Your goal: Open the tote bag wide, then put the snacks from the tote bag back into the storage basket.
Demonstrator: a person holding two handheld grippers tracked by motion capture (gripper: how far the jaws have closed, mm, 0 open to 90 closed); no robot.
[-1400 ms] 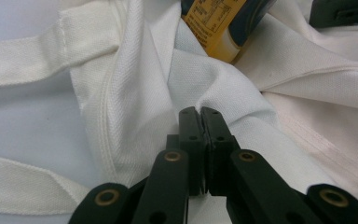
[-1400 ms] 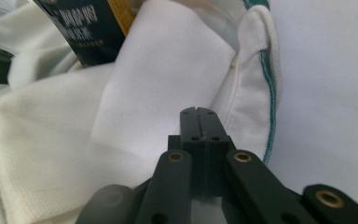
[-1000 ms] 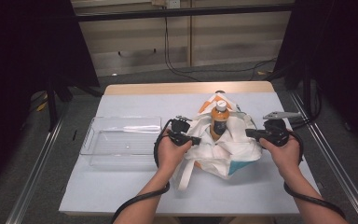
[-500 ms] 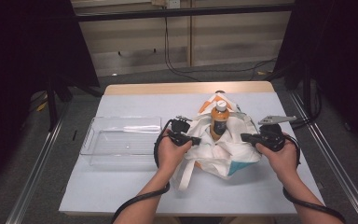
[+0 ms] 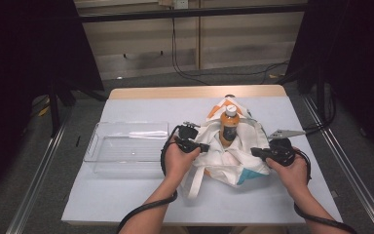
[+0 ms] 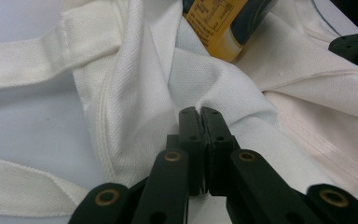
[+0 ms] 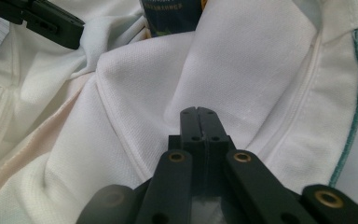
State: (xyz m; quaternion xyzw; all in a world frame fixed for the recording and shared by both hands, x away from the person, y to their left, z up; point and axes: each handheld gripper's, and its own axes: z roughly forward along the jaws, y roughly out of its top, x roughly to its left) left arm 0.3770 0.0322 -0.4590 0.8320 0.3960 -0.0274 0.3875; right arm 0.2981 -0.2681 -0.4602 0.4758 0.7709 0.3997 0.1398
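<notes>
Figure: a white canvas tote bag (image 5: pixel 231 158) lies crumpled on the tabletop (image 5: pixel 126 200), right of centre, with an orange-juice bottle (image 5: pixel 229 124) standing upright in its mouth at the far side. To the left, well apart from the bag, rests a clear plastic tray (image 5: pixel 126 148).

I hold the left hand-held gripper (image 5: pixel 205 146) at the bag's left edge. In the left gripper view its jaws are pressed together and a fold of the bag's cloth (image 6: pixel 200 93) runs into their tips, so I read it as pinching the fabric. The bottle's yellow label (image 6: pixel 219 23) shows just beyond that fold.

I hold the right hand-held gripper (image 5: pixel 254 152) at the bag's right edge, near the teal trim (image 7: pixel 352 107). In the right gripper view its jaws are likewise pressed together on a ridge of white cloth (image 7: pixel 200 100).

Step in hand, as I judge it: both sides of the bag's opening are gripped, in order to spread the mouth around the bottle. The next move calls for drawing the two grips apart and slightly upward, evenly, so that the opening widens without tipping the bottle. A slipping pinch on either side would let the cloth collapse against it.
</notes>
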